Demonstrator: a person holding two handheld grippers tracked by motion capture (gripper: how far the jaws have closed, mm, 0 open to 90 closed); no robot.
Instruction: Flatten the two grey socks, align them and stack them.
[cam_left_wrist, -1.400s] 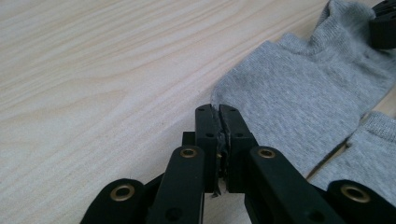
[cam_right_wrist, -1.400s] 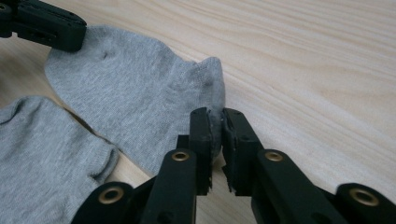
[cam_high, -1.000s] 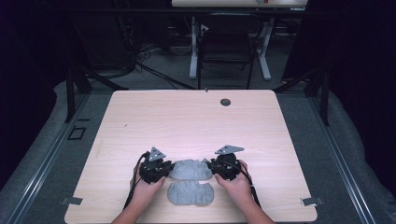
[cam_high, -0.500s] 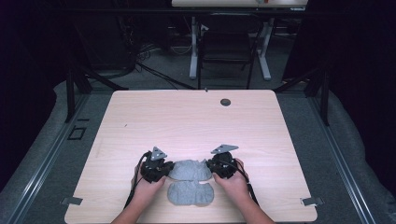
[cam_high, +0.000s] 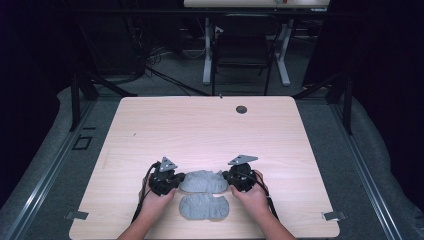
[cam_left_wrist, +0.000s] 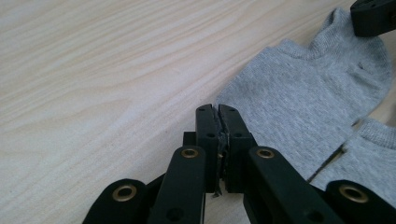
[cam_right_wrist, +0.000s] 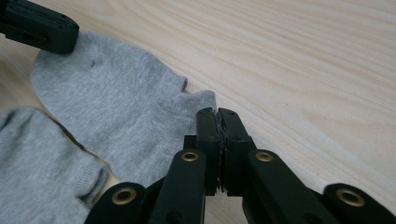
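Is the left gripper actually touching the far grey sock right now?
Touching. In the left gripper view, the left gripper has its jaws closed together on the edge of the far grey sock, with fabric pinched between the pads.

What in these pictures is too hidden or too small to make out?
- Left gripper view: the left gripper hides the edge of the far sock that it meets, so any pinch is unclear.
- Right gripper view: the near sock is cut off by the frame.
- High view: the dark round spot is too small.
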